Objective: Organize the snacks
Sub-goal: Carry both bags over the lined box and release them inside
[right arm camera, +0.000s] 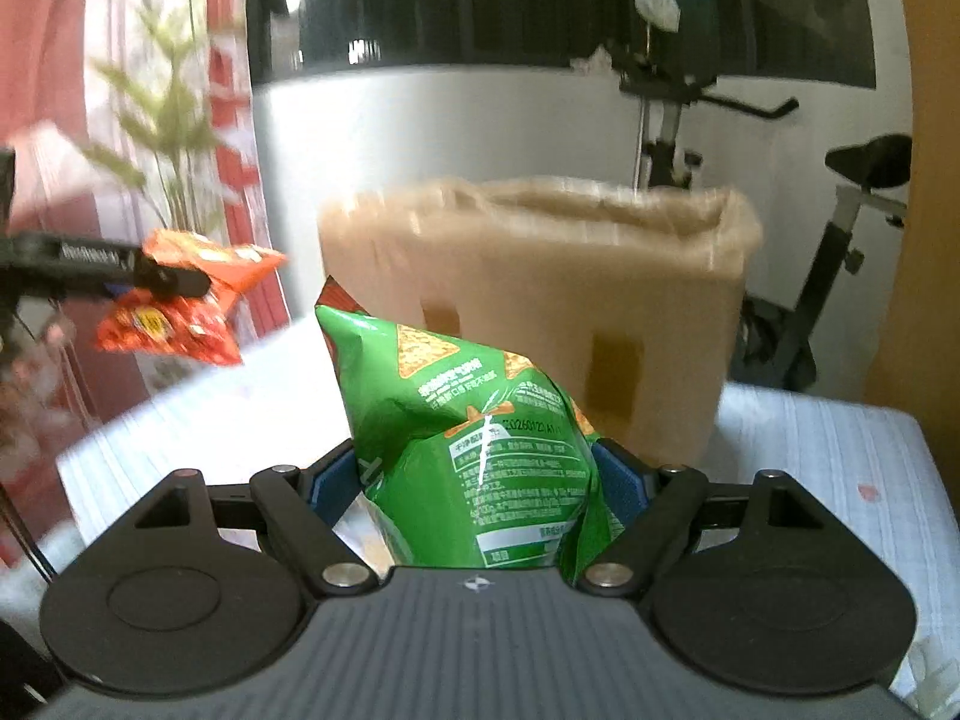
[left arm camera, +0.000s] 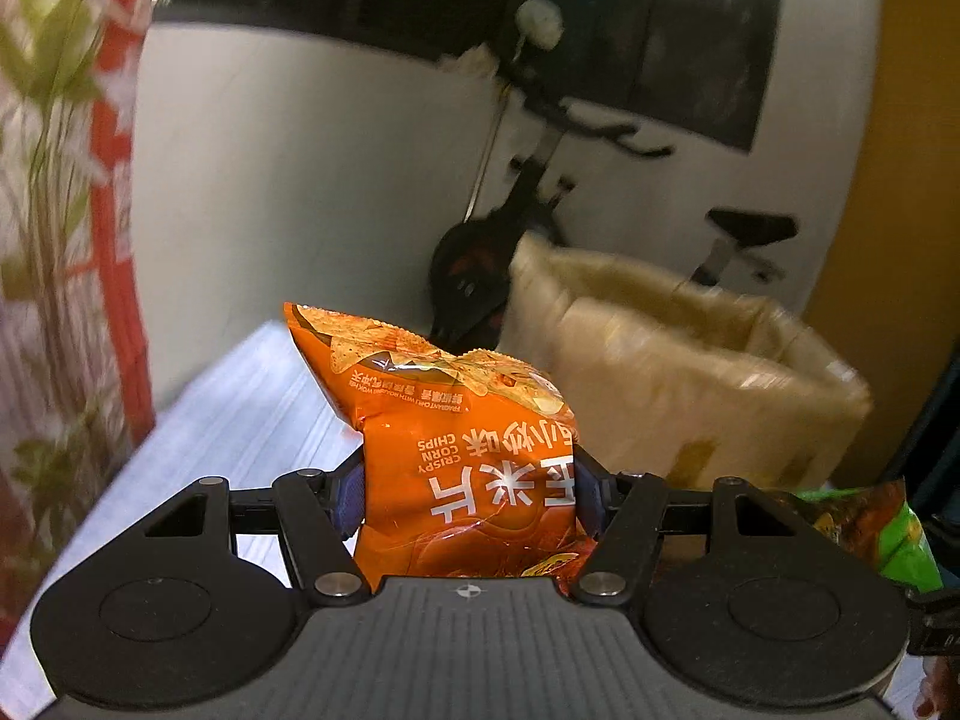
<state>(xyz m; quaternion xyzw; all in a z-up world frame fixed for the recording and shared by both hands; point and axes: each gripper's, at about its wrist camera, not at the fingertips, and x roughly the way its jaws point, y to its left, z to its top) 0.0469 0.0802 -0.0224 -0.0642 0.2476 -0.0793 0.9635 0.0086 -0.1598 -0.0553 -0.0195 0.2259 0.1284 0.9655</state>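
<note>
Left wrist view: the left gripper (left arm camera: 468, 495) is closed on the orange chip bag (left arm camera: 444, 420), pinched across its midsection so the sealed ends stay free and the contents are not crushed. The bag is carried clear above the bench (left arm camera: 240, 420). The open paper bag (left arm camera: 678, 372) stands ahead and to the right, mouth up, judged to be the receptacle.

Right wrist view: the right gripper (right arm camera: 480, 480) is likewise closed on the green chip bag (right arm camera: 474, 438), held at its waist above the bench. The paper bag stands directly behind it. The orange bag is seen off to the left, raised in the other jaws, well apart, so the two loads do not collide.
</note>
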